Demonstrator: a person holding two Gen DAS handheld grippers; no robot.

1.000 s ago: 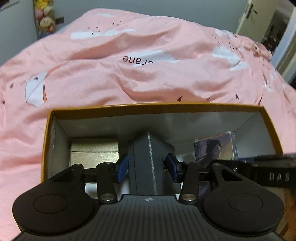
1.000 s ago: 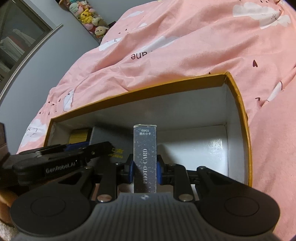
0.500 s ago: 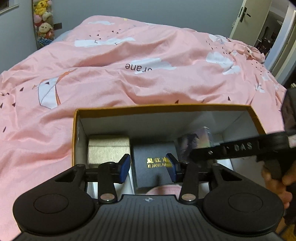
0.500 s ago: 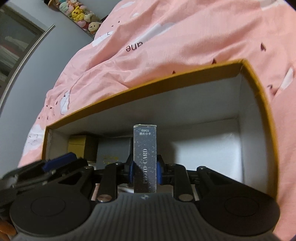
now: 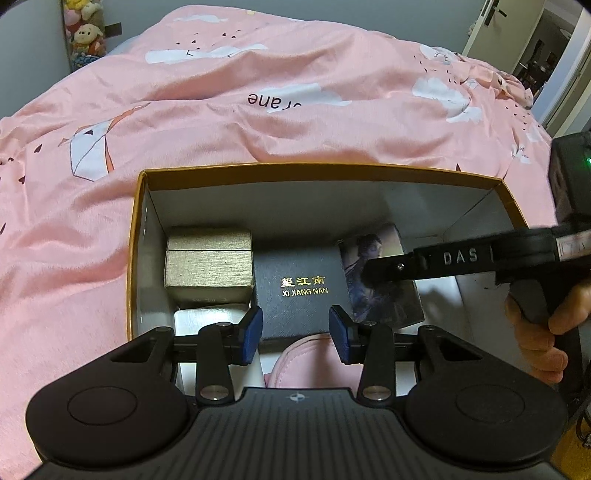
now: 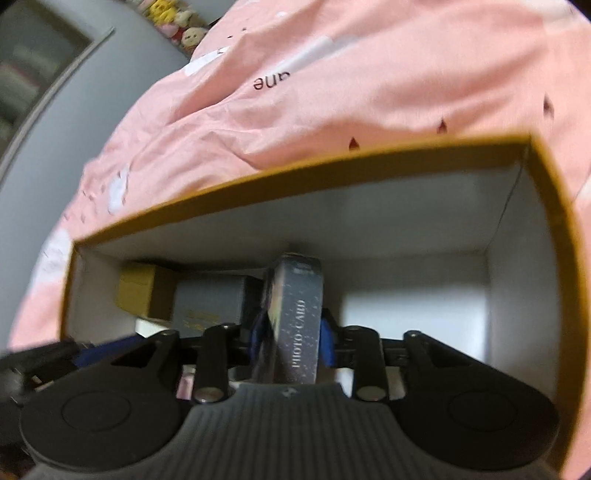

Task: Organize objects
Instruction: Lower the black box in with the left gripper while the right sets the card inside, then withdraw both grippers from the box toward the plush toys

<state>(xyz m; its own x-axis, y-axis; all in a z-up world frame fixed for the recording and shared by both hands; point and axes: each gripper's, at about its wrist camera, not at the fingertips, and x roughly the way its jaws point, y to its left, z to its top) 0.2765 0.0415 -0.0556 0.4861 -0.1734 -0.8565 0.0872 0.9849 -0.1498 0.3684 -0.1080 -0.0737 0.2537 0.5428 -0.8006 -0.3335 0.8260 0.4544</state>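
Note:
An orange-rimmed cardboard box [image 5: 317, 170] sits on the pink bedspread. Inside lie a gold box [image 5: 208, 262] at the left and a black box marked XI JIANG NAN [image 5: 301, 290] beside it. My left gripper [image 5: 295, 334] is open and empty, raised above the black box. My right gripper [image 6: 291, 341] is shut on a dark PHOTO CARD box [image 6: 295, 317] and holds it inside the big box, tilted, just right of the black box [image 6: 210, 302]. In the left wrist view the photo card box [image 5: 380, 280] shows partly behind the right gripper's finger.
The pink bedspread [image 5: 258, 103] surrounds the cardboard box. A pink item [image 5: 314, 362] lies at the box's near side, under my left gripper. The right part of the box floor [image 6: 406, 306] is bare white. Plush toys [image 5: 85, 33] stand at the far left; a door [image 5: 495, 22] is far right.
My left gripper let go of the black box, which now lies flat, and pulled up and back. My right gripper carried the photo card box lower into the big box and tilted it.

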